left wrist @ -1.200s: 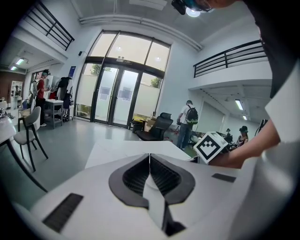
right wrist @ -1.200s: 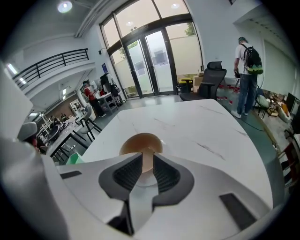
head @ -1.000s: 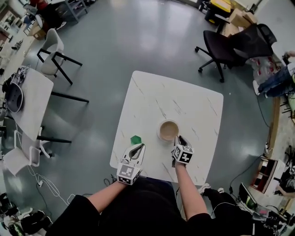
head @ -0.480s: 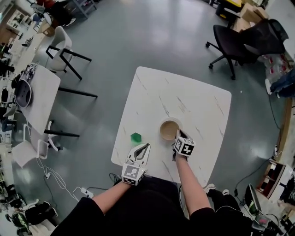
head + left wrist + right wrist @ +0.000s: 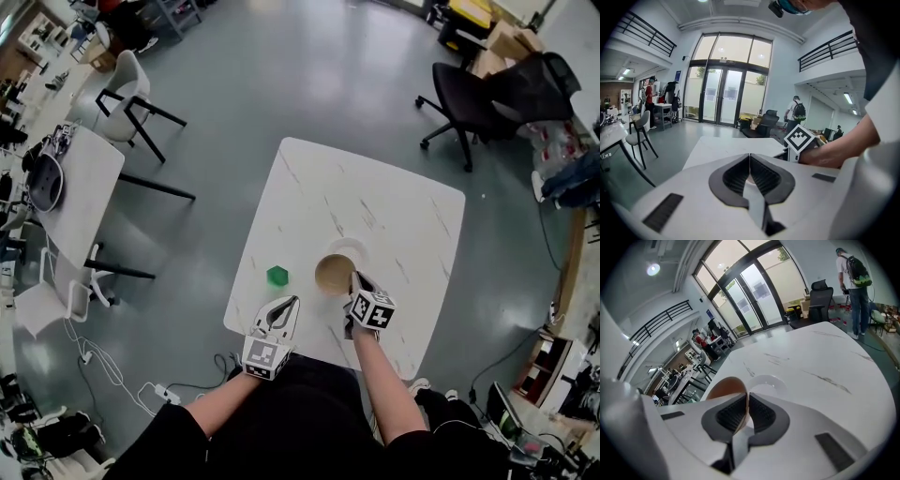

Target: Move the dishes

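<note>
A brown bowl [image 5: 334, 275] hangs a little over the white marble table [image 5: 394, 206], shifted to the near left of a white dish [image 5: 351, 249] that shows behind it. My right gripper [image 5: 355, 279] is shut on the bowl's near rim. The right gripper view has the rim of the brown bowl [image 5: 723, 389] pinched between the jaws of my right gripper [image 5: 746, 401], with the white dish [image 5: 766, 380] just beyond. My left gripper [image 5: 288, 304] rests at the table's near edge, shut and holding nothing. The jaws of my left gripper [image 5: 750, 161] meet in the left gripper view.
A small green cube [image 5: 277, 276] lies on the table just beyond the left gripper. A black office chair [image 5: 497, 89] stands off the far right corner. A second white table [image 5: 75, 197] and a white chair [image 5: 122, 89] are to the left.
The brown bowl has come off the white dish and moved toward the near left with my right gripper, uncovering the dish. The left gripper has stayed at the table's near edge.
</note>
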Tool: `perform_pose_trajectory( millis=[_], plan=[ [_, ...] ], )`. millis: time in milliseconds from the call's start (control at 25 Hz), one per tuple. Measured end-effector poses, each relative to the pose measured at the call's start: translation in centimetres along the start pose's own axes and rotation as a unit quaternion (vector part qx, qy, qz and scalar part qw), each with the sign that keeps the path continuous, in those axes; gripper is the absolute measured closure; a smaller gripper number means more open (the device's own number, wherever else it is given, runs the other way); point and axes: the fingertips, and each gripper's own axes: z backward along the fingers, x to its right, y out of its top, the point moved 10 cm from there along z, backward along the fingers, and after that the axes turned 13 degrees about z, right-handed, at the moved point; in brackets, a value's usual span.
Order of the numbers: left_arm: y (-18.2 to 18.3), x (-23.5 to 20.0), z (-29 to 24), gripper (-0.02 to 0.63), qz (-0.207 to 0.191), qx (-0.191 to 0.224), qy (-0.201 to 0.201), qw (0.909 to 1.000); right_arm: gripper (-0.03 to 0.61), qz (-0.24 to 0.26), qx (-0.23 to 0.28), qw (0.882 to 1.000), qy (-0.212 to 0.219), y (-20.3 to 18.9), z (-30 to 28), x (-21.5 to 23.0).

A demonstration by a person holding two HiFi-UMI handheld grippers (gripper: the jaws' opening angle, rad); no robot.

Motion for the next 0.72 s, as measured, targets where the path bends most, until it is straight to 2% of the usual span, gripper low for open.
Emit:
perform_pose_trajectory(
  millis=[280,520,720],
  plan=[
    [-0.9,-1.8,3.0,0.595,0.001,-0.002,-0.026,0.9997,0.545,-0.008,-0.046,0.999,0.008,-4.9,-0.5,-5.0],
    [-1.5,-4.2,5.5,0.595,0.01,-0.004,-0.033,0.9994,0.545,-0.027,-0.052,0.998,-0.013,-8.0,-1.5,-7.0],
    [-1.3,-5.8,7.0,0.595,0.014,-0.006,-0.052,0.9985,0.545,-0.037,-0.054,0.997,-0.036,-8.9,-1.4,-7.8]
  ],
)
